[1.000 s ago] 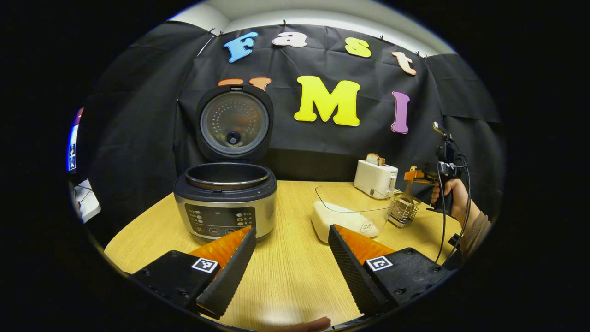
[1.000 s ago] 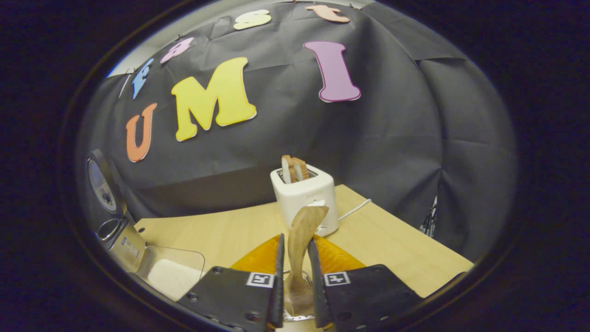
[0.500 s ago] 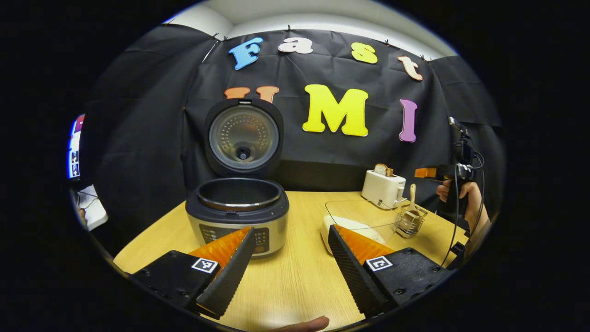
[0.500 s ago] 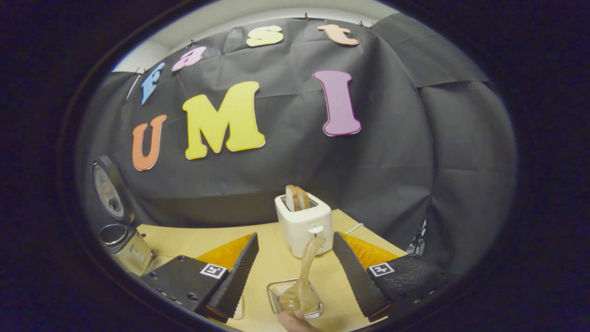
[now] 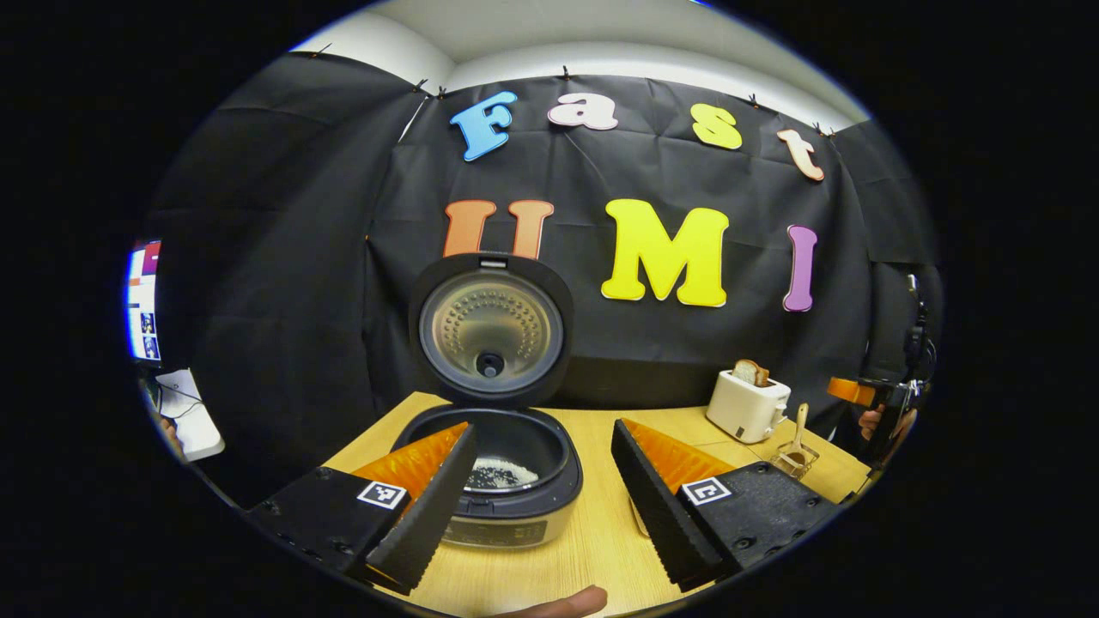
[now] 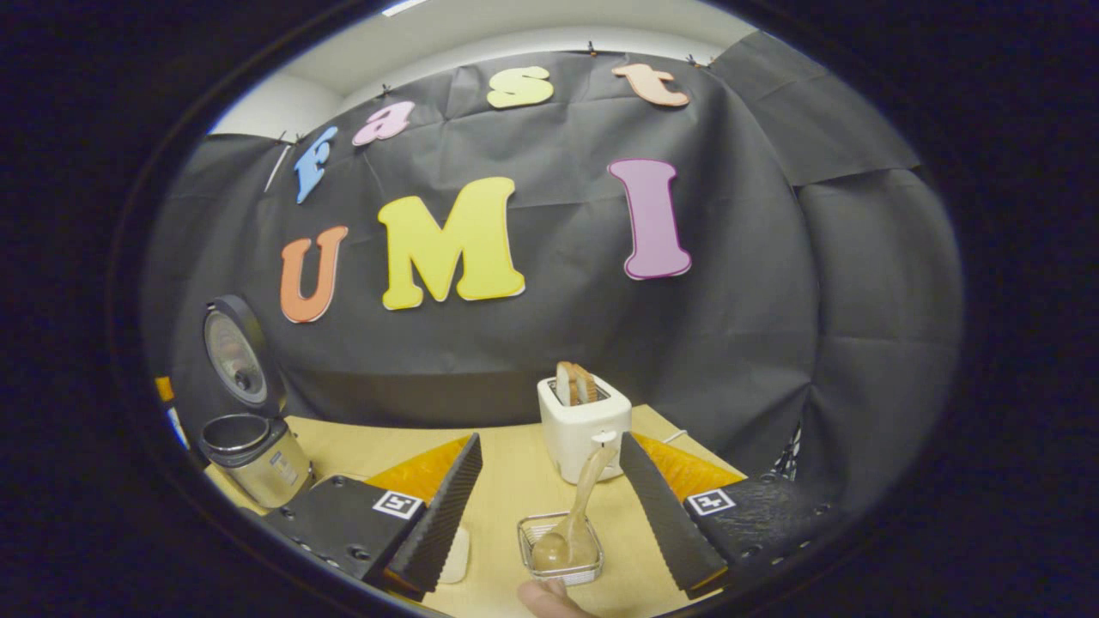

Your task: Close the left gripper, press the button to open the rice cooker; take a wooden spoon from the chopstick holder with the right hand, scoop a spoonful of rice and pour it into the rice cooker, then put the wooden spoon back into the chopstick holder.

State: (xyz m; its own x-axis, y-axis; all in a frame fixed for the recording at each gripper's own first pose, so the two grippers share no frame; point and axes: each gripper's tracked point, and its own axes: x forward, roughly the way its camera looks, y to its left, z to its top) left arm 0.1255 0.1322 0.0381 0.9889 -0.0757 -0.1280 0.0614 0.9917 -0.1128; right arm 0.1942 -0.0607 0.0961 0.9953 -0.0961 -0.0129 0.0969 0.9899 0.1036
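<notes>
Right gripper [image 6: 549,506] has risen off wooden spoon [image 6: 577,524] — left gripper view: rice [image 5: 500,473].

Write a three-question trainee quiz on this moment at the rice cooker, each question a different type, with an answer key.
1. True or false: the rice cooker has its lid raised.
2. Where is the wooden spoon? A) clamped in the right gripper B) standing in the chopstick holder C) lying in the cooker's pot
3. Fill in: the white grains at the bottom of the cooker's pot are ____.

Key: 1 true. 2 B; the right gripper's jaws stand apart on either side of the spoon without touching it. 3 rice.
</notes>
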